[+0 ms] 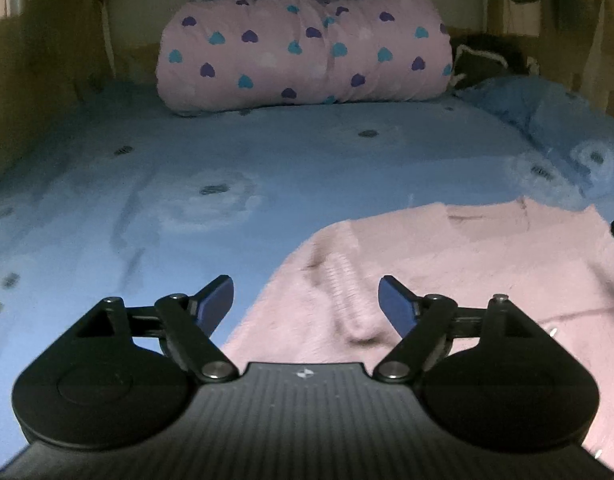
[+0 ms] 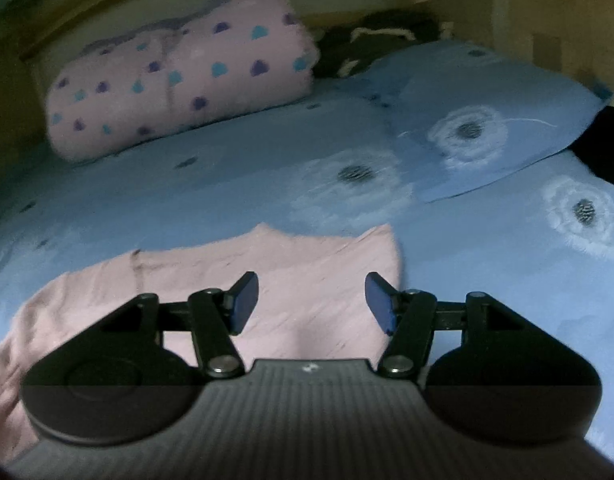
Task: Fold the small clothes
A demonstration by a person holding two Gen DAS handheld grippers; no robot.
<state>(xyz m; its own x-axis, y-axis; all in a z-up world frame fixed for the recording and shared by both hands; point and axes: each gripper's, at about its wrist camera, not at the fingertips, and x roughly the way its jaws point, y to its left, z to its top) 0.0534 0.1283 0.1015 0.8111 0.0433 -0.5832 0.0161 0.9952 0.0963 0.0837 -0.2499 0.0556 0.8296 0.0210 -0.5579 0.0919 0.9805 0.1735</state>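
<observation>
A pink sweater [image 1: 447, 264] lies flat on the blue flowered bedsheet [image 1: 147, 168], near the bed's front, its neckline end toward the far headboard side and its long axis running near to far. The left gripper [image 1: 305, 304] hangs tilted down over the sweater's left edge, jaws spread, nothing between them. The right gripper [image 2: 312, 300] tilts down over the right edge, jaws also apart and empty. Bare sheet lies open to the left and beyond the sweater. Farther off sit a rolled heart-print quilt [image 1: 307, 48] and, right, a blue pillow [image 2: 487, 112].
</observation>
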